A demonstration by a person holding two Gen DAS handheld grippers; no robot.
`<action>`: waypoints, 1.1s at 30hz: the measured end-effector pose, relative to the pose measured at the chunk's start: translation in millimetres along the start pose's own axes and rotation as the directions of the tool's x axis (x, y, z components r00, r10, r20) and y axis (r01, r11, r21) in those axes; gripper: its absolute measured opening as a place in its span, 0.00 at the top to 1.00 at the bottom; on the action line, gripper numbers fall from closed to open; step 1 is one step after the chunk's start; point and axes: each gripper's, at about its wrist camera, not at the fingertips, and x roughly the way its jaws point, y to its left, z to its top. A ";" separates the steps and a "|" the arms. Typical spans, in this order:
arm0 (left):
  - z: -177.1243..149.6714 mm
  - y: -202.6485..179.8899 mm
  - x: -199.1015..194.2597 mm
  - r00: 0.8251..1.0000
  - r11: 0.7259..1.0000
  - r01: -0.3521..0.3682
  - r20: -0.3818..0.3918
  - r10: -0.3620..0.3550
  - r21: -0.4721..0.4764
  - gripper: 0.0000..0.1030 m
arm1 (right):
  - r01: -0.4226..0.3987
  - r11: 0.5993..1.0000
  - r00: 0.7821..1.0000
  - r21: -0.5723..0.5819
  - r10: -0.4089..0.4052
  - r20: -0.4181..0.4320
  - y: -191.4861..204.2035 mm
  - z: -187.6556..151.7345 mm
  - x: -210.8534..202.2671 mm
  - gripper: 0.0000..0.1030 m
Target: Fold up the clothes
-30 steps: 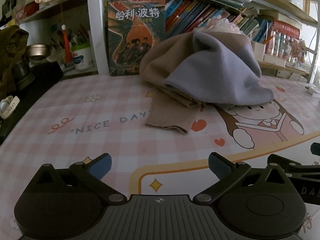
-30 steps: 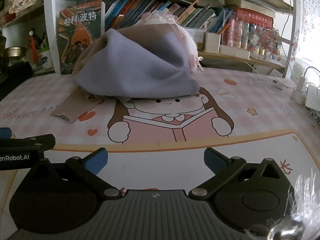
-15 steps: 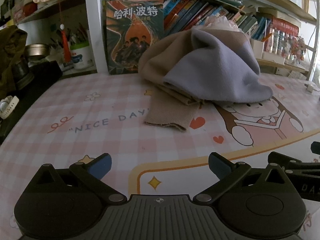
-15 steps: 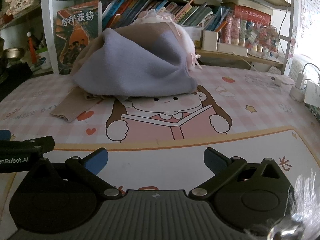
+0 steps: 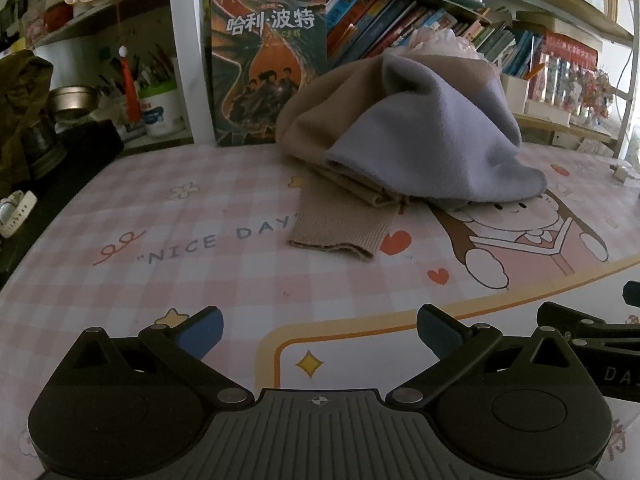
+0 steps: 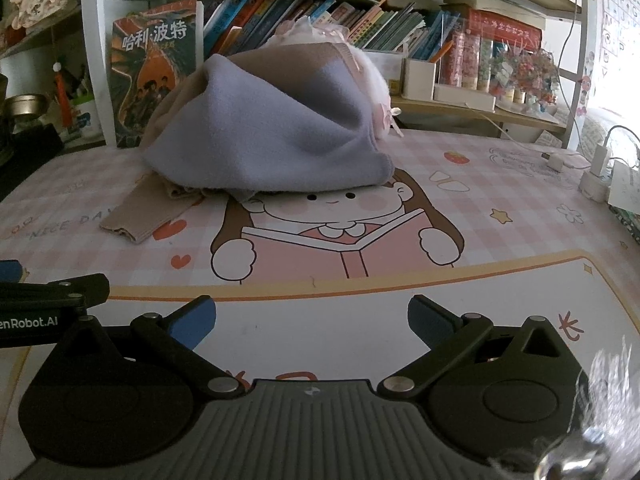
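Left hand-held gripper (image 5: 320,330): released, its two blue-tipped fingers (image 5: 200,330) are wide apart and nothing is between them; it is low over the tabletop (image 5: 120,280).
Right hand-held gripper (image 6: 310,320): also released, fingers spread and empty; it is just beside the left one, whose black side shows at the left edge of the right wrist view.
Clothes (image 5: 400,140): one crumpled pile that lies on the tabletop straight ahead of both hand-held grippers, well apart from the fingertips; not folded.
Grey-purple garment (image 6: 272,144): on top of the pile, its lower edge hangs over the front and touches the tabletop.
Beige garment (image 5: 316,120): under the grey-purple one, it shows at the left side and at the top of the pile.
Beige sleeve (image 5: 340,224): it comes out from below the pile toward the left hand-held gripper and lies flat, the ribbed cuff nearest to the fingers.
Pink frilly fabric (image 6: 312,32): it looks out behind the top of the pile; what piece it is, I cannot tell.
Tabletop cover: pink check mat with a cartoon girl (image 6: 340,224) who reads a book, between the pile and the right hand-held gripper.
Behind the pile: shelf with a row of books (image 6: 320,12) and one big book (image 5: 268,72) that stands upright.
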 end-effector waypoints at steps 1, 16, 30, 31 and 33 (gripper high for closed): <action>0.2 0.0 0.4 1.000 1.000 0.000 -0.001 0.000 0.000 0.00 | 0.000 1.000 1.000 0.000 0.000 -0.001 0.1 0.0 0.2 0.00; -0.2 1.0 3.1 1.000 1.000 0.000 -0.014 0.000 0.005 0.00 | -0.001 1.000 1.000 -0.005 0.001 -0.009 1.5 -0.2 2.8 0.00; -0.7 1.6 4.3 1.000 1.000 -0.011 -0.025 0.011 0.009 0.00 | -0.005 1.000 1.000 -0.023 0.004 -0.023 6.1 -0.3 3.5 0.00; -0.8 1.6 4.1 1.000 1.000 -0.010 -0.026 0.010 0.010 0.00 | -0.010 1.000 1.000 -0.022 0.009 -0.022 6.4 -0.4 3.0 0.00; -1.1 1.8 3.4 1.000 1.000 -0.007 -0.023 0.007 0.010 0.00 | -0.021 1.000 1.000 -0.022 0.020 -0.022 7.2 -0.6 2.7 0.00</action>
